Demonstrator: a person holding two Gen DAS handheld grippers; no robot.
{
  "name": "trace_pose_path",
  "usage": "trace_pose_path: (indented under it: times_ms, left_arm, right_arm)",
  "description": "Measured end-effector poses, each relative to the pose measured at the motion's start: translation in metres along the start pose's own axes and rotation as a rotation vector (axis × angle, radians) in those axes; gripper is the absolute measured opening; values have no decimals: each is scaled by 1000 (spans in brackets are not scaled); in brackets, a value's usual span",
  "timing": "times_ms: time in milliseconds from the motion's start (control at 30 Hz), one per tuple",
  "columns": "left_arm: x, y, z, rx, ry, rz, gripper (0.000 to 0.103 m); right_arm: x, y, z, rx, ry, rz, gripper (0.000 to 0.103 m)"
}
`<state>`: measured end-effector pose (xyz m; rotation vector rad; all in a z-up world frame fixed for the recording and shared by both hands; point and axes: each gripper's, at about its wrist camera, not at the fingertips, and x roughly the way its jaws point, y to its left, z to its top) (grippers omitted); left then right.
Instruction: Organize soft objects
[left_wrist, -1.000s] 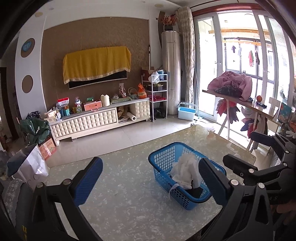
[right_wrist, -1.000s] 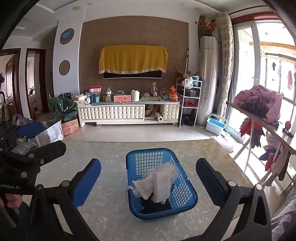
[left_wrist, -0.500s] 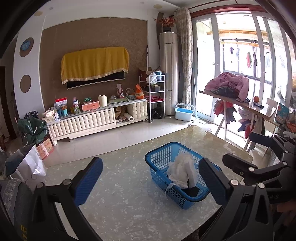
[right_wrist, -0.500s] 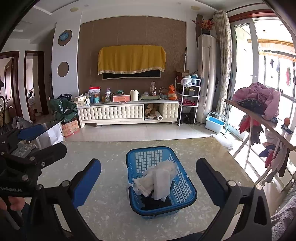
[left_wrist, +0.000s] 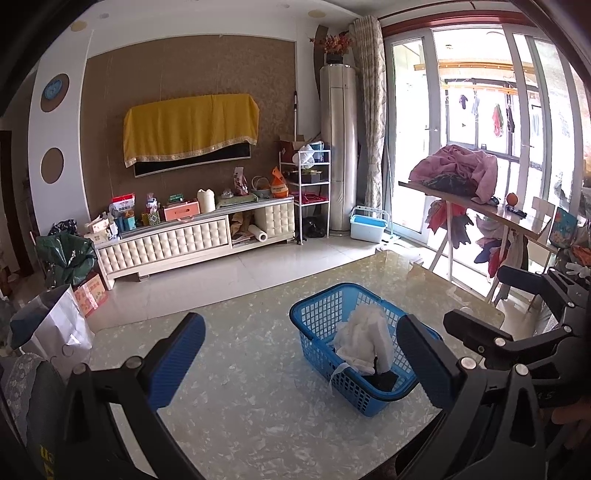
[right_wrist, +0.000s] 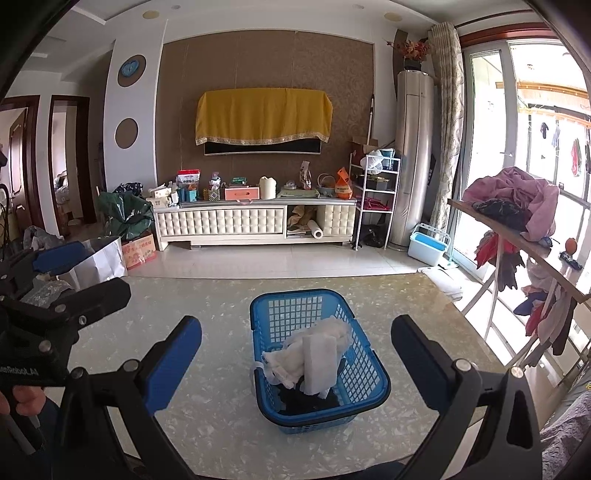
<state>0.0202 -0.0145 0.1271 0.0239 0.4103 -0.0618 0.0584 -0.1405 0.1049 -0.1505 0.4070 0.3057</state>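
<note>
A blue plastic basket (right_wrist: 373, 387) (left_wrist: 317, 310) stands on the marble-patterned table (right_wrist: 221, 424) (left_wrist: 240, 406). Inside it lie a white crumpled cloth (right_wrist: 284, 360) (left_wrist: 354, 332), a white sponge block (right_wrist: 319, 363) (left_wrist: 384, 350) leaning upright, and something dark (right_wrist: 306, 400) at the bottom. My right gripper (right_wrist: 295, 354) is open, held above the table's near side, with the basket seen between its blue-padded fingers. My left gripper (left_wrist: 301, 354) is open too, with the basket just inside its right finger. Neither holds anything. Each gripper shows at the edge of the other's view.
Beyond the table's far edge are a tiled floor and a white TV cabinet (right_wrist: 255, 221). To the right stands a wooden board (right_wrist: 517, 236) piled with clothes. A white bag (left_wrist: 55, 332) sits at the table's left end.
Both views have shifted slightly; in the left wrist view the basket has slid a little leftward. Both grippers stay open and empty.
</note>
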Motion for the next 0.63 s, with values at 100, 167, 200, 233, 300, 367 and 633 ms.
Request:
trace_pose_path:
  times_ms: [100, 167, 200, 233, 300, 367, 633]
  left_arm:
    - [1, 0, -1, 2, 4, 33, 103]
    - [1, 1, -2, -4, 7, 40, 103]
    - [0, 2, -2, -8, 8, 40, 103]
    - [1, 3, -3, -11, 11, 39, 103]
    - [1, 5, -2, -17, 15, 33, 103]
    - [0, 4, -2, -14, 13, 35, 103]
    - [-2, 3, -1, -14, 10, 25, 103]
  right_arm:
    - [0, 0, 0, 5, 3, 5, 103]
    - [-1, 0, 0, -1, 5, 4, 103]
    - [-1, 0, 0, -2, 5, 4, 103]
    - [0, 0, 0, -3, 6, 4, 103]
    - [0, 1, 0, -2, 9, 8, 103]
    - [0, 1, 0, -3, 9, 7, 103]
    - [-2, 2, 0, -6, 8, 7, 103]
